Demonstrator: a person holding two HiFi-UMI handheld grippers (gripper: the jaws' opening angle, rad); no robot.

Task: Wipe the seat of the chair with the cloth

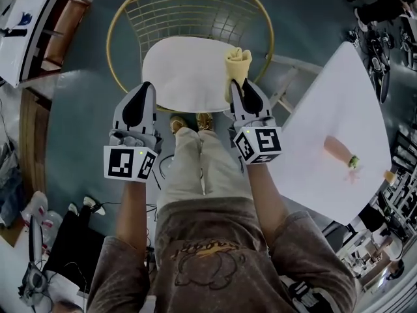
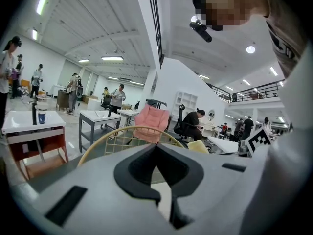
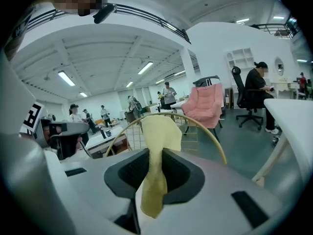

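Nearest to the head camera is the person's brown shirt [image 1: 208, 253], with pale trousers [image 1: 195, 165] running down to two shoes [image 1: 204, 120] on the grey floor [image 1: 85, 103]. Both forearms reach forward, each holding a gripper over the near edge of the chair [image 1: 121, 19]. It is a round chair with a gold wire back and a white seat [image 1: 179, 77]. The left gripper [image 1: 144, 90] is over the near left edge of the seat. Its own view shows the dark jaws meeting at their tips with nothing between them, and a sliver of the white seat shows through the narrow gap further back. The right gripper [image 1: 238, 87] is at the near right edge of the seat, and its jaws are closed on the yellow cloth [image 1: 238, 62]. In the right gripper view the cloth is pinched between the dark pads. Its upper part stands up beyond the tips in front of the gold rim, and its lower end hangs back between the jaws. In the head view the cloth sits over the right edge of the seat, though contact with the cushion cannot be judged. Right of the chair stands a white counter [image 1: 326, 103] with a small pinkish thing [image 1: 339, 147] lying on it, too small to make out. At far left is a desk [image 1: 29, 25] with a white top. Far off, a pink armchair [image 3: 206, 104] stands in the hall, and a person [image 3: 256, 87] sits on an office chair to its right.
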